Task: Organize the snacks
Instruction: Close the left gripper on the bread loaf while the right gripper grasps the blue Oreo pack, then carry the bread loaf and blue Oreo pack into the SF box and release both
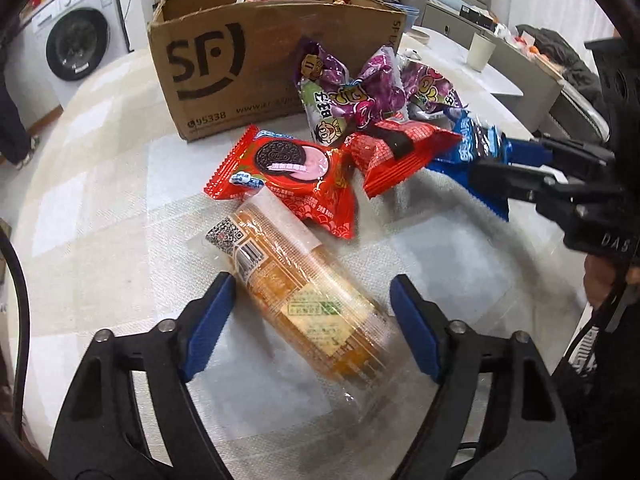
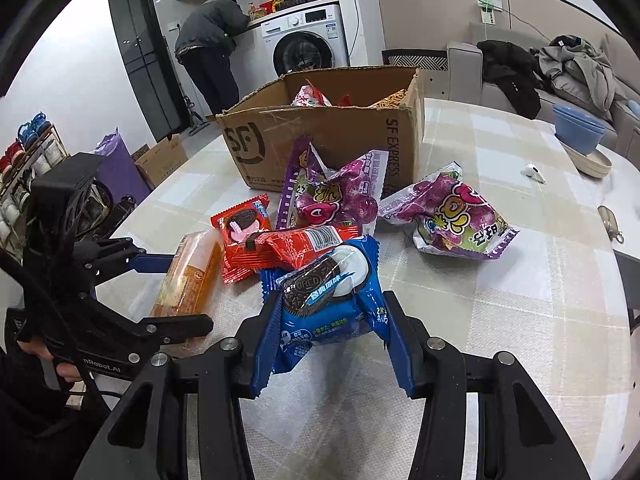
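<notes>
A long clear-wrapped pack of orange crackers (image 1: 304, 292) (image 2: 188, 276) lies slantwise on the checked tablecloth. My left gripper (image 1: 312, 280) straddles it, one blue pad on each side and close to the wrap, with no squeeze showing. My right gripper (image 2: 332, 320) is shut on a blue Oreo pack (image 2: 328, 292) (image 1: 468, 148), holding it by its lower part at the right of the snack pile. Beside it lie a red Oreo pack (image 1: 288, 172), a second red pack (image 1: 400, 152) and purple candy bags (image 1: 344, 92) (image 2: 452, 216). Behind stands an open cardboard box (image 1: 240, 60) (image 2: 320, 132) with snacks inside.
Blue bowls (image 2: 576, 128) on a tan dish, a white earbud (image 2: 534, 172) and keys (image 2: 610, 220) sit at the table's right. A white cup (image 1: 482, 50) stands behind the pile. A person (image 2: 212, 40) bends over by the washing machine (image 2: 304, 48) beyond the table.
</notes>
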